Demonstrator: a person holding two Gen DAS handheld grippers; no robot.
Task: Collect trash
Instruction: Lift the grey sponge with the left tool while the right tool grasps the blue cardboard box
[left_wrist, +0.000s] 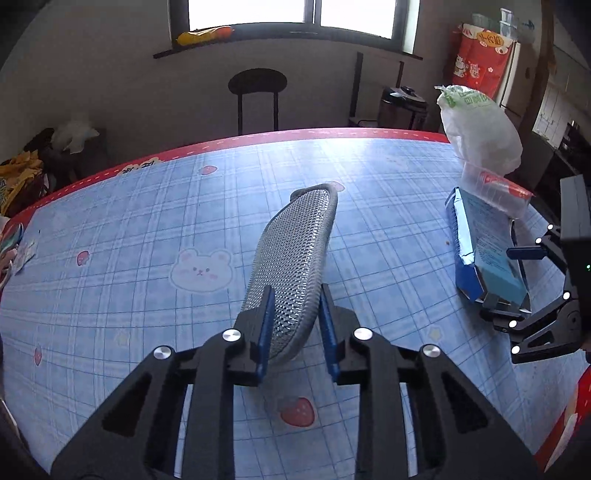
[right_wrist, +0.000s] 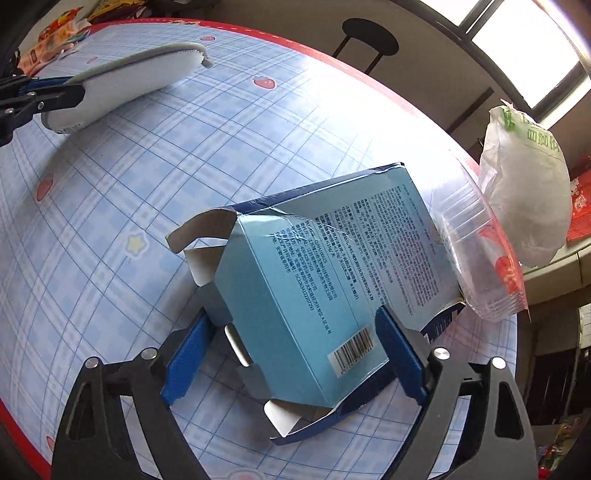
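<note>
A grey mesh shoe insole hangs tilted above the table, and my left gripper is shut on its near end. The right wrist view shows that insole's white underside with the left gripper at the far left. A light-blue carton with open end flaps lies on the table. My right gripper straddles its near end, jaws wide; the right pad sits at the carton's edge and a gap shows at the left pad. The left wrist view shows this carton and right gripper at the right.
A clear plastic cup with a red label lies against the carton's far end, and a white plastic bag stands behind it at the table edge. The blue plaid tablecloth has a red border. Wrappers lie at the left edge; a stool stands beyond.
</note>
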